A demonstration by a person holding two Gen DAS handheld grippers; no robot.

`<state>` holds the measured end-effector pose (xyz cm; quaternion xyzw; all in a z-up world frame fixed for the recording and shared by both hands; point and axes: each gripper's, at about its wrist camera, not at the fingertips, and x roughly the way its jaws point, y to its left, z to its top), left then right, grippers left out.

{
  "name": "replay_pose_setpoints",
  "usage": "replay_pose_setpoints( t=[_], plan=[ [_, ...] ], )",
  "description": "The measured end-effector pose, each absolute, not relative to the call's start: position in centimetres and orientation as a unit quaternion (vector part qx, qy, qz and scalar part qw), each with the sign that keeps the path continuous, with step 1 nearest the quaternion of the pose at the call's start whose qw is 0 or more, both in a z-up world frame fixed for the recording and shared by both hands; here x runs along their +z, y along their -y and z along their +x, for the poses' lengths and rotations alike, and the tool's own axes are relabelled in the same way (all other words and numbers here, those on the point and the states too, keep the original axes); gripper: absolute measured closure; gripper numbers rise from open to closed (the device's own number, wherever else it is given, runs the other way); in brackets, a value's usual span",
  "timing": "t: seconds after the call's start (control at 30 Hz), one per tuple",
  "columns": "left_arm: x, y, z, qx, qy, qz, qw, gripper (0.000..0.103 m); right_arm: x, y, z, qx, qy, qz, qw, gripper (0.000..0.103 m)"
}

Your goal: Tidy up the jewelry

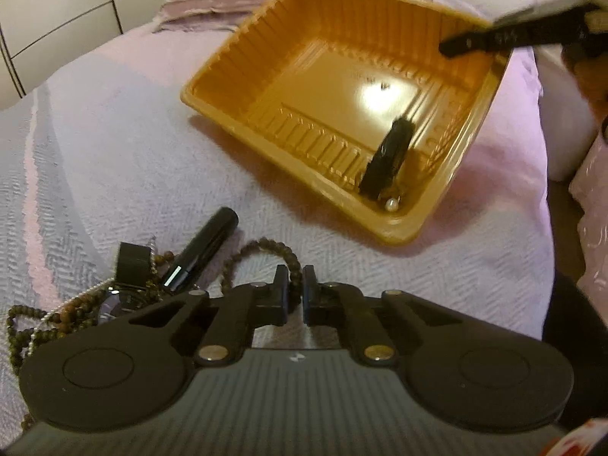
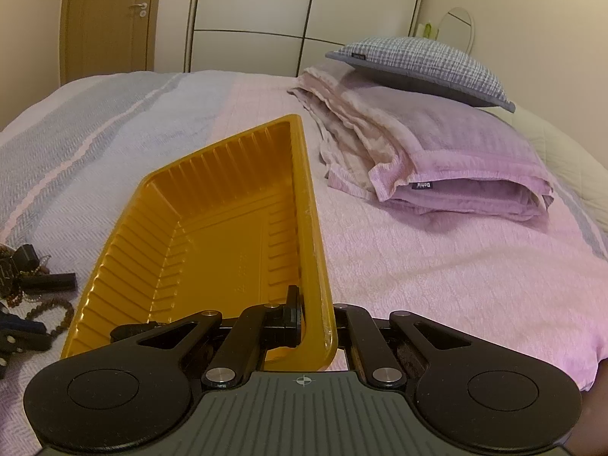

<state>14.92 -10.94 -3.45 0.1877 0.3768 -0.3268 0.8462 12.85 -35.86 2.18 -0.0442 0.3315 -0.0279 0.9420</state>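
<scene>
An orange plastic tray [image 1: 243,57] sits tilted on the bed. Inside it lie a black band-like item [image 1: 387,155] and a small pearl [image 1: 391,204]. My right gripper [image 2: 315,311] is shut on the tray's near right rim [image 2: 317,228] and holds that side up; it shows in the left wrist view [image 1: 494,40] at the tray's far right edge. My left gripper [image 1: 295,285] is nearly shut around a strand of a brown bead necklace [image 1: 273,249]. Beside it lie a black tube [image 1: 201,252], a watch [image 1: 125,296] and a silver chain.
The jewelry pile also shows at the left edge of the right wrist view [image 2: 26,273]. A folded pink blanket [image 2: 437,159] and a grey checked pillow [image 2: 421,66] lie at the head of the bed. A wardrobe and a door stand behind.
</scene>
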Motion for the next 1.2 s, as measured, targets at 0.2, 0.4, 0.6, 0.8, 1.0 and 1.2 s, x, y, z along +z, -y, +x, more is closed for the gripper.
replay_pose_setpoints(
  t=[0.2, 0.4, 0.6, 0.8, 1.0, 1.2],
  plan=[
    [-0.8, 10.0, 13.8, -0.321, -0.351, 0.168, 0.863, 0.097, 2.1, 35.9, 12.7, -0.029, -0.330, -0.043, 0.942, 0.099],
    [1.6, 10.3, 13.8, -0.319, -0.331, 0.152, 0.875, 0.097, 2.2, 35.8, 12.7, -0.030, -0.331, -0.043, 0.942, 0.099],
    [2.5, 11.1, 14.6, -0.318, -0.325, 0.138, 0.880, 0.097, 2.1, 36.0, 12.7, -0.031, -0.333, -0.039, 0.942, 0.099],
    [3.3, 11.7, 15.4, -0.321, -0.319, 0.129, 0.882, 0.097, 2.1, 36.0, 12.7, -0.030, -0.333, -0.038, 0.942, 0.099],
    [4.1, 12.5, 16.6, -0.332, -0.312, 0.110, 0.883, 0.097, 2.1, 36.1, 12.7, -0.031, -0.334, -0.037, 0.941, 0.099],
    [4.3, 13.9, 17.8, -0.343, -0.309, 0.097, 0.882, 0.097, 2.0, 36.2, 12.7, -0.032, -0.336, -0.033, 0.941, 0.099]
  ],
)
